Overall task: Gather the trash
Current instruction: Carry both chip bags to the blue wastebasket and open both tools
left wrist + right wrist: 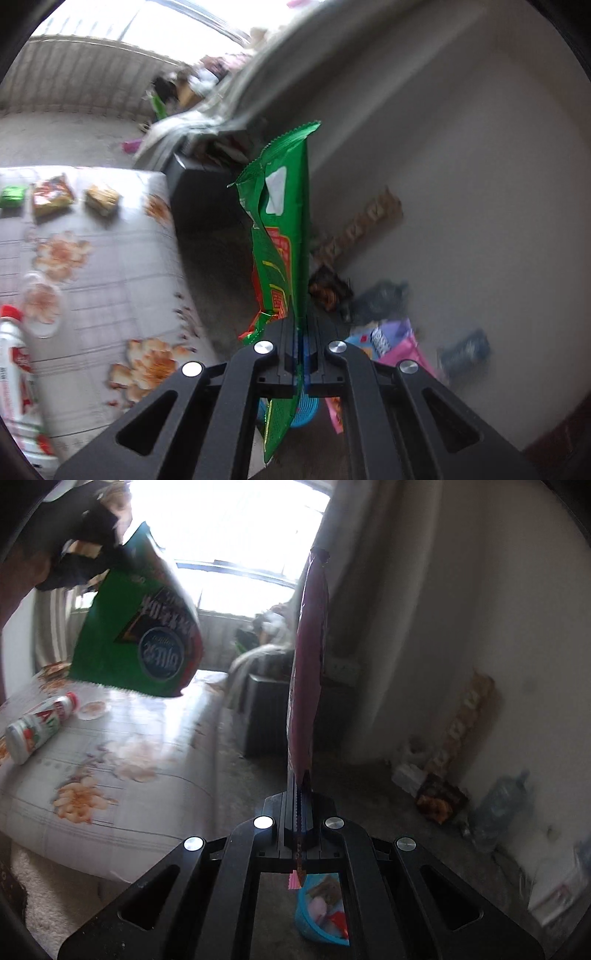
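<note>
My left gripper (300, 332) is shut on a green snack wrapper (284, 236) that stands up edge-on above the fingers and hangs below them. The same green wrapper (140, 635) shows in the right wrist view at upper left, held above the table by the other gripper. My right gripper (301, 805) is shut on a dark red wrapper (308, 672), seen edge-on. A blue basket (317, 919) with wrappers inside sits on the floor beneath the right gripper; the blue basket (306, 410) also shows under the left gripper.
A flower-patterned table (110, 280) carries a white bottle (18, 387), several snack packets (51, 195) and a clear lid (94, 709). A dark box (266, 716) stands beyond the table. Litter and a water jug (498, 808) lie along the wall.
</note>
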`<move>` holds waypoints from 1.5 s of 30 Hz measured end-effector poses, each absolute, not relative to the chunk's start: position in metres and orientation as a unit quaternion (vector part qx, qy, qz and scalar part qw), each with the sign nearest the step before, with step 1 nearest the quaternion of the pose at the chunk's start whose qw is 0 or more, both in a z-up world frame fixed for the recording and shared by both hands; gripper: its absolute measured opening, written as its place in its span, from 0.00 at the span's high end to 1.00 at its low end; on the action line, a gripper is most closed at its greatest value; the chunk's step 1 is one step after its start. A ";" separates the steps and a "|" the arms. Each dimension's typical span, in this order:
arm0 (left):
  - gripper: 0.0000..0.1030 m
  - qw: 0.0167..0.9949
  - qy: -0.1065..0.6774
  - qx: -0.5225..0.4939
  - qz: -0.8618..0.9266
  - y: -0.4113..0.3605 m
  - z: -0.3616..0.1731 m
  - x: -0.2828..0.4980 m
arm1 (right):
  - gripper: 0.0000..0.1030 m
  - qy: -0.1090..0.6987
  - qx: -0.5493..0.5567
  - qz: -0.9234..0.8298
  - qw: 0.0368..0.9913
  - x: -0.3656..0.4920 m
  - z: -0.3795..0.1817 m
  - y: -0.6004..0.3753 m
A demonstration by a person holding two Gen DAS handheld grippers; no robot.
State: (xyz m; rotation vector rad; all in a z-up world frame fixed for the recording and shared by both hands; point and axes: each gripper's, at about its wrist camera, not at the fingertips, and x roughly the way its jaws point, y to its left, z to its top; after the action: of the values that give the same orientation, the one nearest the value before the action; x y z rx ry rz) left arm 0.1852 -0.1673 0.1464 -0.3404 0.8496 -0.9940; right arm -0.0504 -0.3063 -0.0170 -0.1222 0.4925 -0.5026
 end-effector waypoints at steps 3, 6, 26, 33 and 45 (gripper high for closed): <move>0.99 0.762 0.417 -0.105 -0.485 -0.235 0.126 0.172 | 1.00 0.255 -0.002 -0.270 0.928 -0.065 -0.029 -0.349; 0.99 0.738 0.448 -0.060 -0.502 -0.300 0.096 0.159 | 1.00 0.271 0.052 -0.283 0.919 -0.073 -0.048 -0.389; 0.51 0.672 0.552 0.156 -0.468 -0.553 -0.151 0.121 | 0.57 0.356 0.388 -0.296 0.797 -0.035 -0.257 -0.606; 0.40 0.697 0.544 0.116 -0.453 -0.525 -0.120 0.146 | 0.40 0.379 0.429 -0.333 0.749 -0.047 -0.299 -0.615; 0.33 0.733 0.520 0.055 -0.435 -0.444 -0.026 0.152 | 0.27 0.321 0.464 -0.351 0.747 -0.106 -0.272 -0.600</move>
State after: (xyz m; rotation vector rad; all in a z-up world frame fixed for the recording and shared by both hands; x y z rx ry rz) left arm 0.1521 -0.4439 -0.0259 0.1208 1.1447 -0.9560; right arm -0.1062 -0.5996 -0.2719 1.0155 0.7021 -0.7672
